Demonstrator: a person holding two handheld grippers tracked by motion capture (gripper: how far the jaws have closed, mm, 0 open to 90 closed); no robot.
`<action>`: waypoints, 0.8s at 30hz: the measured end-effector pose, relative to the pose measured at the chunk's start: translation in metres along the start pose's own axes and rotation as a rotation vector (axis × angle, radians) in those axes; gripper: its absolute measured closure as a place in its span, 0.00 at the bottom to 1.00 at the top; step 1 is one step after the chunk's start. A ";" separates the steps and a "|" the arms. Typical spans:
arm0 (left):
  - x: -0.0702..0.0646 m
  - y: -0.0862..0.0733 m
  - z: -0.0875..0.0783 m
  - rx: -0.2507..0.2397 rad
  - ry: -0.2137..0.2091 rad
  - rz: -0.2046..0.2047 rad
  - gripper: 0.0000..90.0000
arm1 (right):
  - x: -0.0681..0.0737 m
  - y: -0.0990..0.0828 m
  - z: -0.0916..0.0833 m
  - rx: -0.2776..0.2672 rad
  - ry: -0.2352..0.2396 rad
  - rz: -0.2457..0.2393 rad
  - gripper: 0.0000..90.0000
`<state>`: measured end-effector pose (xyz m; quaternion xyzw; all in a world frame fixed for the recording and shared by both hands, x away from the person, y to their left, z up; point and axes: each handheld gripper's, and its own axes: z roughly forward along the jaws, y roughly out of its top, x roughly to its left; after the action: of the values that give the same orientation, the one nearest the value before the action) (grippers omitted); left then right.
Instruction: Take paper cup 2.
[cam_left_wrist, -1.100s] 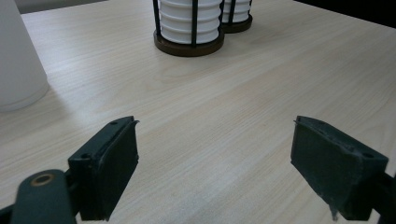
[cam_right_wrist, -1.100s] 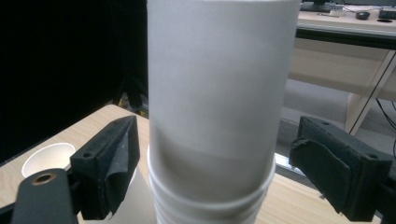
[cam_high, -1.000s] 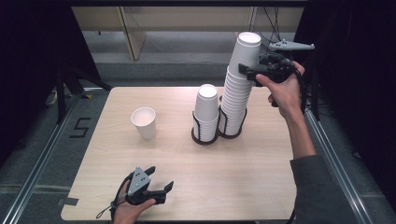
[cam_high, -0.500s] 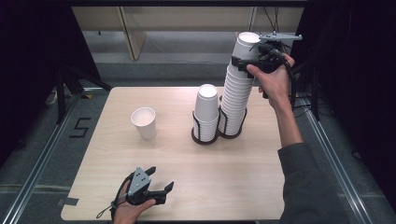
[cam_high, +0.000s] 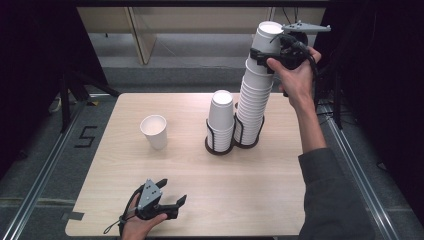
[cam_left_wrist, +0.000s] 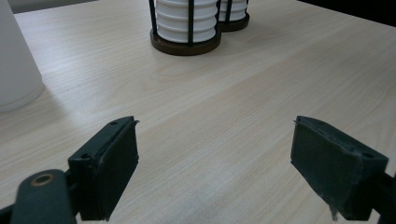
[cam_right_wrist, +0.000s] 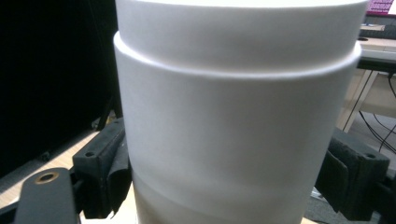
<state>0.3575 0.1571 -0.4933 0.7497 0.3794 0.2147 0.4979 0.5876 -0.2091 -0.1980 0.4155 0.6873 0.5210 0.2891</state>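
Right arm: we see it reach in from the desk's right edge, sleeve low, forearm rising steeply, hand at the top of the tall stack.
Right tongs (cam_high: 267, 47): we find them level, high above the desk's far right part, clenched on the top cup (cam_high: 266, 36); in the right gripper view the pads (cam_right_wrist: 105, 168) press the cup's wall (cam_right_wrist: 233, 126) from both sides.
Top cup: we note it white and upright, seated on the tall stack (cam_high: 255, 95); whether it has lifted clear of the cup beneath we cannot tell.
Tall stack: we list white cups nested in a dark wire holder (cam_high: 248, 140) near the desk's far right, leaning slightly.
Short stack (cam_high: 221, 117): we list white cups in a second holder, touching the tall stack's holder on its left; its base shows in the left gripper view (cam_left_wrist: 186, 28).
Single cup (cam_high: 154, 131): we note it white, upright, mouth up, left of the centre of the desk (cam_high: 250, 195), well apart from the stacks.
Left hand: we see it low at the desk's near edge, towards the left corner, knuckles up, tongs pointing towards the stacks.
Left tongs (cam_high: 172, 202): we record them released, jaws apart with only bare wood between the pads (cam_left_wrist: 109, 172), resting just above or on the desk; which, we cannot tell.
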 end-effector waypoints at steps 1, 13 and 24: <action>0.000 0.000 0.000 0.001 -0.001 0.001 0.16 | 0.001 0.003 -0.002 -0.002 -0.004 0.000 0.18; -0.001 0.000 0.000 0.005 -0.003 0.007 0.16 | 0.006 0.042 -0.031 -0.083 -0.045 -0.033 0.18; -0.001 0.000 0.001 0.003 -0.004 0.007 0.16 | -0.002 0.042 -0.065 -0.095 -0.063 -0.039 0.18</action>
<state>0.3575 0.1558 -0.4938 0.7521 0.3762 0.2146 0.4968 0.5457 -0.2372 -0.1385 0.4042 0.6603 0.5337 0.3402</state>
